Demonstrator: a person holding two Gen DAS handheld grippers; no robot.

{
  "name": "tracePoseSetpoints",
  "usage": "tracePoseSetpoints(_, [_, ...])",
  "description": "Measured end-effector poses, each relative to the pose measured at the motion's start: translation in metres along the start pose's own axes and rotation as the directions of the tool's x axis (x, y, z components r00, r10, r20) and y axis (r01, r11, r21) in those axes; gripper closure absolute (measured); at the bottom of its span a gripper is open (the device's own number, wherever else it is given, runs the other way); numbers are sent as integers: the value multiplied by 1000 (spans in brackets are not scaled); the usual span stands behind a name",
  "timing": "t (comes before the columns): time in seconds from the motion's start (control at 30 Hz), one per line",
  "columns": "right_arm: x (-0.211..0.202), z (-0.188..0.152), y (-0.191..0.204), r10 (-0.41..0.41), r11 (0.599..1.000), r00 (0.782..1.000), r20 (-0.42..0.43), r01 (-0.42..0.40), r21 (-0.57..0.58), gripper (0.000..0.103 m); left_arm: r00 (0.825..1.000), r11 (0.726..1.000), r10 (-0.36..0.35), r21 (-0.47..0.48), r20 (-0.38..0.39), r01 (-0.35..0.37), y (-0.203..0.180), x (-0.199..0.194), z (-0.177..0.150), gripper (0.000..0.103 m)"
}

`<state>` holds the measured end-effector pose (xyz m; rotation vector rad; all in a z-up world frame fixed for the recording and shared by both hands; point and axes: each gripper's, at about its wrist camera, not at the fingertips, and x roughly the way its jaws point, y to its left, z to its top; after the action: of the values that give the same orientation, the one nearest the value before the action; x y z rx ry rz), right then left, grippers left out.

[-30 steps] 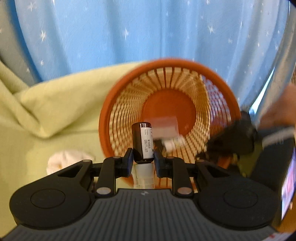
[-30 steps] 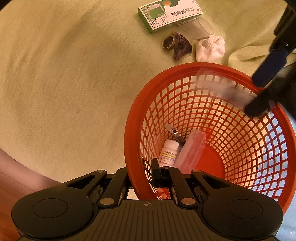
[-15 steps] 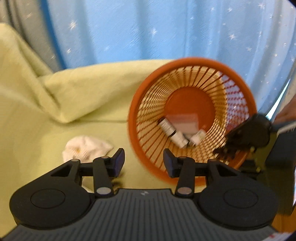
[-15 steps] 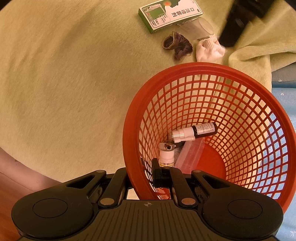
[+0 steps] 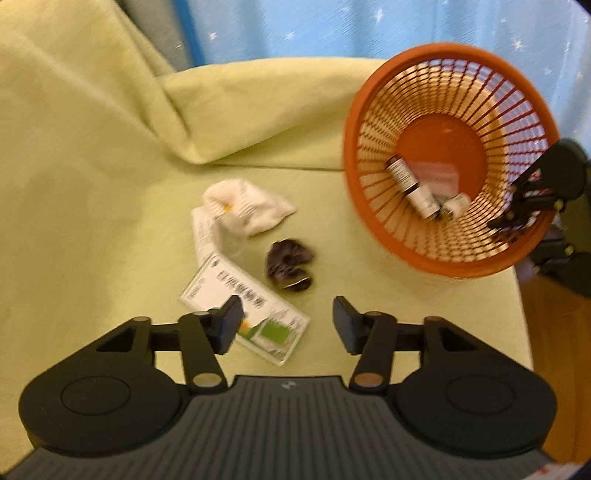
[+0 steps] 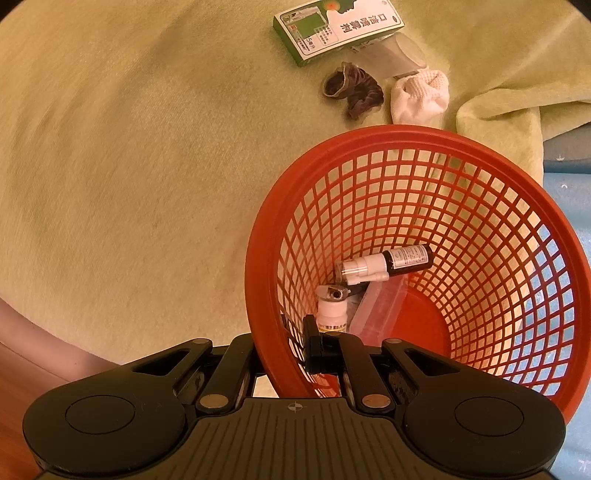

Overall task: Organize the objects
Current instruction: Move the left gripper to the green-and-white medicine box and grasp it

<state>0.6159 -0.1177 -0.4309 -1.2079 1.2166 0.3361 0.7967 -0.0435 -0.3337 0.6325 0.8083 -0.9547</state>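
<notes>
An orange mesh basket stands tilted on the green cloth. Inside lie a dark spray bottle, a small white bottle and a clear plastic packet. My right gripper is shut on the basket's near rim. My left gripper hovers over the cloth with its jaws opening and nothing between them. Just beyond its fingers lie a green-and-white medicine box, a dark scrunchie and a white sock.
A clear plastic cup lies between box and sock. The green cloth bunches into a fold behind the items. Blue star-patterned fabric hangs beyond the basket. Wooden floor shows past the cloth's right edge.
My left gripper let the dark spray bottle go into the basket, opened, and swung left over the box, scrunchie and sock. The right gripper kept its hold on the rim.
</notes>
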Motion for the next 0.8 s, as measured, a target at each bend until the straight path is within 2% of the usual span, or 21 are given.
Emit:
tracePoseSetpoints(0.17, [-1, 1, 0, 3, 1000, 1000, 1, -3, 0, 99, 999, 997, 41, 63, -9, -40, 9, 9, -3, 38])
tracePoseSetpoints(0.23, [-1, 2, 0, 4, 1000, 1000, 1, -4, 0, 99, 998, 991, 66, 117, 3, -66, 10, 13, -5, 22])
tracePoseSetpoints(0.27, [-2, 2, 0, 4, 1000, 1000, 2, -4, -1, 99, 997, 986, 81, 148, 13, -82, 9, 15, -6, 19])
tracePoseSetpoints(0.4, [-2, 2, 1, 7, 1000, 1000, 4, -7, -1, 99, 995, 966, 98, 242, 3, -96, 6, 27, -11, 18])
tracePoseSetpoints(0.53, [-3, 2, 1, 9, 1000, 1000, 4, -9, -3, 99, 995, 957, 98, 276, -17, -90, 5, 37, -16, 17])
tracePoseSetpoints(0.7, [-4, 1, 2, 9, 1000, 1000, 9, -9, -5, 99, 996, 942, 92, 325, -2, -86, 6, 47, -17, 17])
tracePoseSetpoints(0.8, [-3, 1, 2, 10, 1000, 1000, 11, -10, -3, 99, 996, 944, 91, 318, 7, -89, 10, 55, -14, 17])
